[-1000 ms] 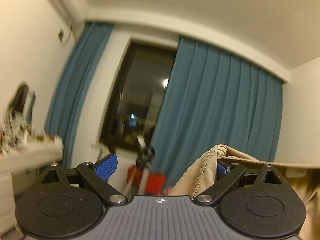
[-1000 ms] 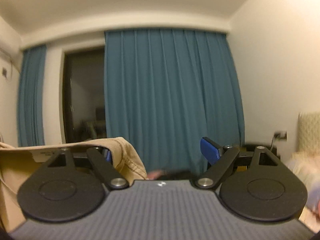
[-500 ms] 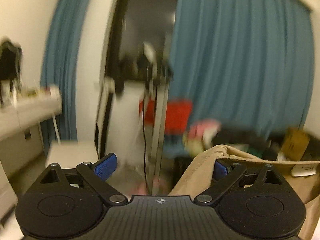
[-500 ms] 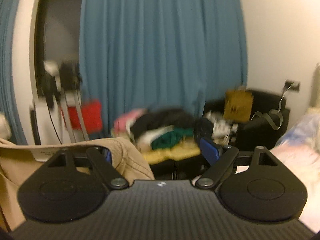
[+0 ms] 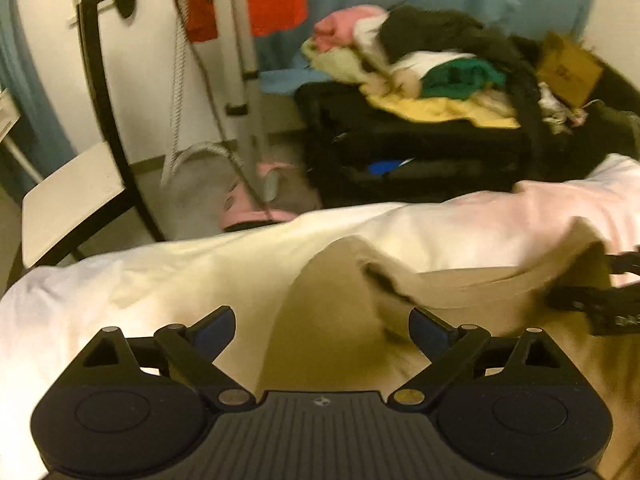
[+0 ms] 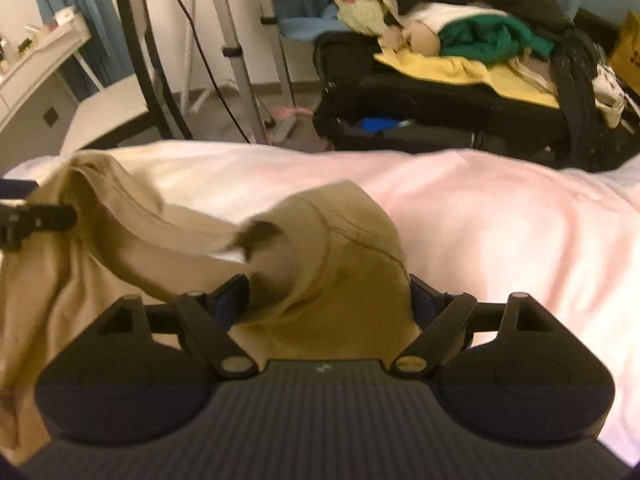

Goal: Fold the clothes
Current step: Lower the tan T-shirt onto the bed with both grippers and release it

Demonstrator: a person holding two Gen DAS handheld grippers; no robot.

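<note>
Both views have swung down from the curtains to the bed (image 5: pixel 120 280); each hand-held gripper (image 5: pixel 322 326) (image 6: pixel 330 294), jaws spread, straddles the tan garment (image 6: pixel 340 264): lay it flat, taut.

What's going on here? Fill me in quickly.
A person is folding a tan garment on a white bed, with tongs in each hand. The left tongs are open above one end of it. The right tongs are also spread wide, with bunched cloth between the fingers. The garment lies rumpled, not yet folded. More clothes are heaped behind.
</note>
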